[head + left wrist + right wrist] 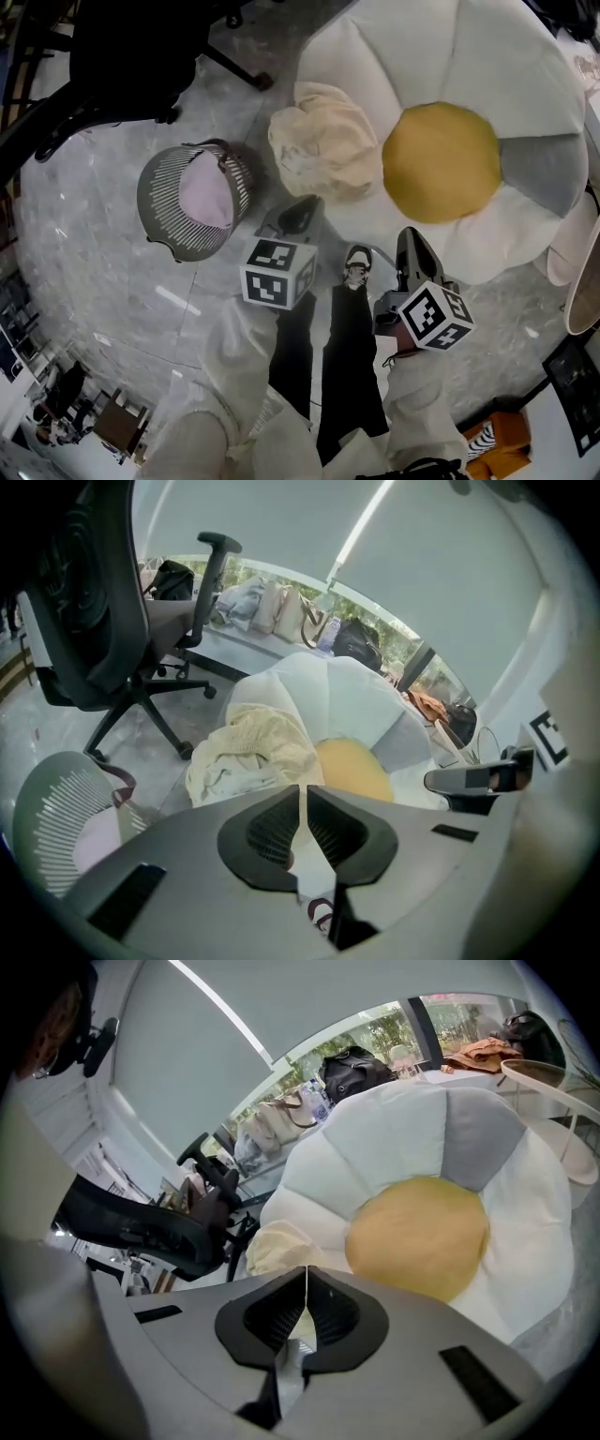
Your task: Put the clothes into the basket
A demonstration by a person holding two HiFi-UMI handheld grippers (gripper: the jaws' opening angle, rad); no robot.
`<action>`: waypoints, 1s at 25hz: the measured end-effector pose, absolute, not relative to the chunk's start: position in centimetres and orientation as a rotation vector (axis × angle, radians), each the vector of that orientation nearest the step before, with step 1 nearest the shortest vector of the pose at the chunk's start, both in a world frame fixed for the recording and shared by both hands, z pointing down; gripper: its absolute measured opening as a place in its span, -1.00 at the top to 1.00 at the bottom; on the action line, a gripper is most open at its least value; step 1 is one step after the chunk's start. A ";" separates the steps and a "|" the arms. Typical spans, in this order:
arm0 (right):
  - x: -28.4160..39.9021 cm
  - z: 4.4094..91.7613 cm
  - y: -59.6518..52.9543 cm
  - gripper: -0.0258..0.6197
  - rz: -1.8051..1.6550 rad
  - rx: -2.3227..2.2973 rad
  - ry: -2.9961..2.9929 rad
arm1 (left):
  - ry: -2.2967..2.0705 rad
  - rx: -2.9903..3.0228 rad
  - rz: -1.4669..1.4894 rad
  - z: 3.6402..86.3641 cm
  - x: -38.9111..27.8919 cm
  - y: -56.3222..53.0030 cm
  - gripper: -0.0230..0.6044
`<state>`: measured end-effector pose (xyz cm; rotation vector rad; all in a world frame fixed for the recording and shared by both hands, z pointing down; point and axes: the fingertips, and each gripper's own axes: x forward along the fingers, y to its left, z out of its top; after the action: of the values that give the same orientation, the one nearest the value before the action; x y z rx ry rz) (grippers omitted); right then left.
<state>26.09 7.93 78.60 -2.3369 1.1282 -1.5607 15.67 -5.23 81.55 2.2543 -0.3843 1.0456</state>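
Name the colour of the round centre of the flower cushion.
Mustard yellow. The flower cushion's centre shows best in the head view.

Head view: from high above, faces steeply down at the floor. Flower cushion upper right, basket centre left, cream garment between them, office chair upper left.

Left gripper view: low, looks along its own jaws. Garment close at centre, basket lower left, chair upper left, cushion behind the garment.

Right gripper view: low, near the cushion, which fills the right. Garment and chair at left.

All three views share cushion, garment and chair. Head and left gripper views share the basket.
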 end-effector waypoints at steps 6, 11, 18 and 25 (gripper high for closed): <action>28.3 82.6 7.3 0.84 -1.514 -2.366 1.154 | -0.350 2.270 1.002 86.4 17.3 -5.7 0.63; 29.3 85.2 7.8 0.84 -1.499 -2.382 1.161 | -0.330 2.281 0.952 89.6 18.5 -5.5 0.46; 30.0 87.1 9.3 0.84 -1.506 -2.402 1.138 | -0.345 2.284 0.954 92.2 19.9 -5.1 0.35; 30.5 86.4 9.7 0.84 -1.504 -2.412 1.127 | -0.365 2.247 0.996 93.0 19.8 -5.5 0.43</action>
<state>30.51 9.66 86.44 -2.4122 1.1270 -1.5040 19.77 -5.48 92.95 2.2471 -0.3646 0.9964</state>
